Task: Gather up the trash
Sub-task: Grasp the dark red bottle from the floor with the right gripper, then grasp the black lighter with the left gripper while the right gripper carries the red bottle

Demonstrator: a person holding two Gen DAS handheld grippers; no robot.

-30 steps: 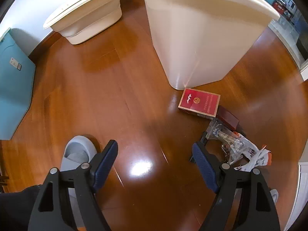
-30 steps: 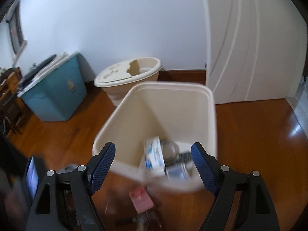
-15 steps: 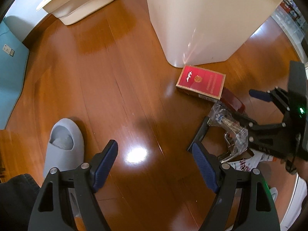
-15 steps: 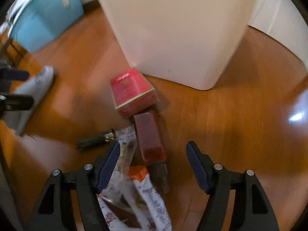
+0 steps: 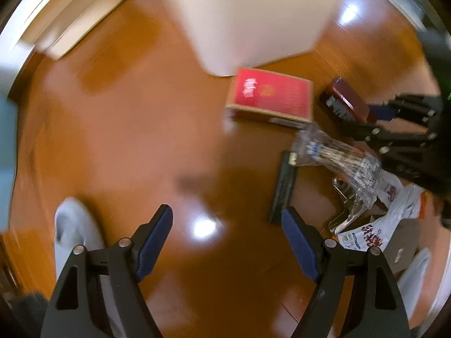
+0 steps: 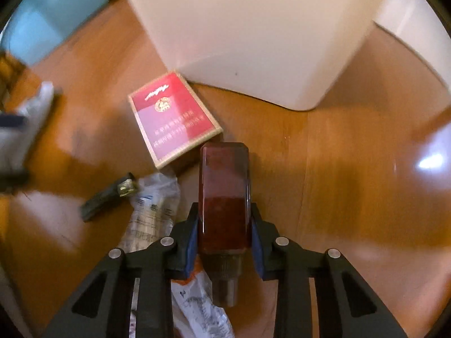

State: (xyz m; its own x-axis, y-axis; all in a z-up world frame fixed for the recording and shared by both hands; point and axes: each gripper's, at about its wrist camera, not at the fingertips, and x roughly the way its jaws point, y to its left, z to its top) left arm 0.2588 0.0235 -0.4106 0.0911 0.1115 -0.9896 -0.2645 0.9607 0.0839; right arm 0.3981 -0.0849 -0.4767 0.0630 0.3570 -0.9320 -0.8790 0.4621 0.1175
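R gripper (image 6: 222,233) is down at floor level, fingers (image 6: 190,235) pressed on both long sides of the dark red bottle (image 6: 224,194) — gripping it near the neck end, threaded neck pointing back toward the cam, base pointing at 12 o'clock toward the cream bin (image 6: 253,36). Makes sense: narrow faces fit the fingers' span, and the bin's right ahead for the drop. Can't tell if the bottle is off the floor (image 6: 352,183) yet.

L gripper (image 5: 227,235) hangs above bare floor w/ fingers (image 5: 300,242) spread wide, nothing between them — prob. waiting its turn. From its view the litter sits at 1–3 o'clock: red cigarette box (image 5: 270,98) touching the bin's base corner, clear plastic wrapper (image 5: 338,160), black flat strip (image 5: 284,186) beside it, metal clip (image 5: 346,211) under the wrapper, white printed wrapper (image 5: 380,225) at 3. Grey slipper (image 5: 73,233) at 8 o'clock.

Vs half a sec ago: R fingers were wide apart hovering over the bottle; now they've dropped and shut on it. L view has swung in closer, v. blurred, so it's moving; the box reads larger. Rest of the trash hasn't shifted. Bin's where it was.
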